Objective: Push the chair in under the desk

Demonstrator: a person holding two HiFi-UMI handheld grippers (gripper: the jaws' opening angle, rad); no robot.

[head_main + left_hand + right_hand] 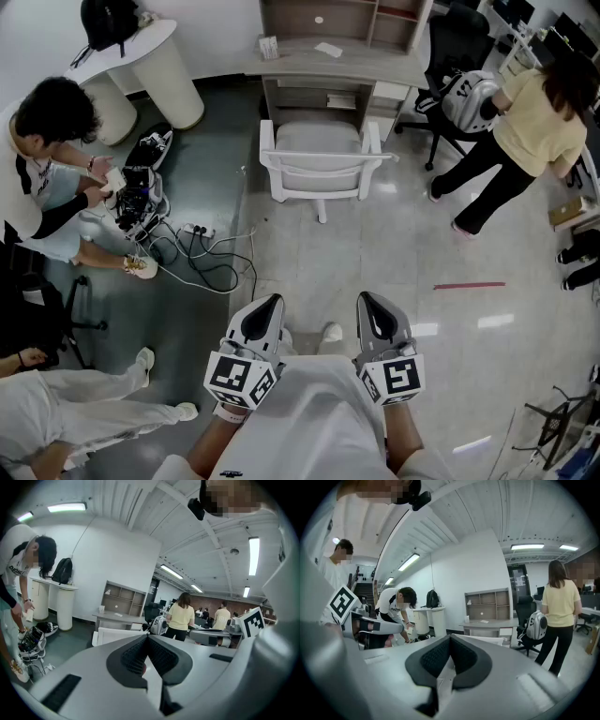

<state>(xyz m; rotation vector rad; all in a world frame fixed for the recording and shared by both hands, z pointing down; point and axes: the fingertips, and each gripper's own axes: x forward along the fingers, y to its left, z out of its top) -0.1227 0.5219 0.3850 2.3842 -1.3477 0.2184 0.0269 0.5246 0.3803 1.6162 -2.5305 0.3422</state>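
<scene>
Chair (319, 155): white, stands on the floor (309, 272) at frame centre, directly in front of the desk (337, 58). The seat faces the desk opening and the backrest is turned toward the person holding the tongs. Its wide axis, armrest to armrest, runs left to right, parallel to the desk's front edge. The seat's front edge sits at the opening; most of the chair is out on the floor, with the base showing below the backrest. Cables (211, 258) lie on the floor to the chair's left. Left gripper (272, 302): low in the head view, tips aimed toward the chair, well apart from it with bare floor between. In the left gripper view the jaws are pressed together and nothing is pinched. Right gripper (367, 298): just right of the left one and parallel to it, also aimed at the chair and well apart from it. Its jaws are likewise pressed together, empty, touching nothing.
</scene>
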